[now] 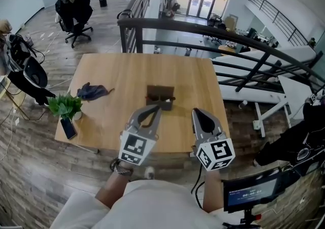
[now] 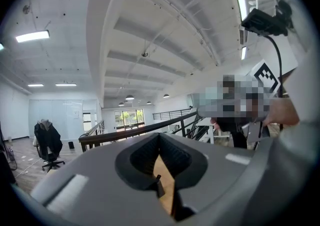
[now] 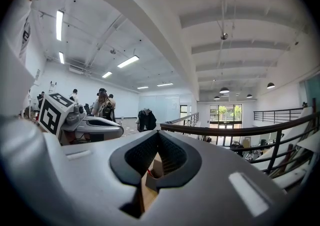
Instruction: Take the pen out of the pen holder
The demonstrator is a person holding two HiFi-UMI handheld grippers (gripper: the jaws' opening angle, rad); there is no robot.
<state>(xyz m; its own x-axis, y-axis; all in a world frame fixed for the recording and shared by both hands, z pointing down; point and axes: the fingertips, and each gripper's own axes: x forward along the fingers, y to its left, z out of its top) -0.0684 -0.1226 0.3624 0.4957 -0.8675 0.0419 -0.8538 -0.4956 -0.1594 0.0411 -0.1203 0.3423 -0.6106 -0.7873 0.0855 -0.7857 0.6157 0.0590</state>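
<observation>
A brown pen holder stands near the middle of the wooden table. A pale, thin pen-like piece shows at its near edge, too small to make out clearly. My left gripper is shut, its tips just short of the holder's near side, with nothing seen between them. My right gripper is also shut and hangs to the right of the holder, apart from it. In the right gripper view the brown holder shows through the hollow between the closed jaws of the right gripper. The left gripper frames only bare wood.
A small green plant and a phone sit at the table's left front corner, a dark blue cloth just beyond them. A black railing runs behind the table. An office chair stands far left.
</observation>
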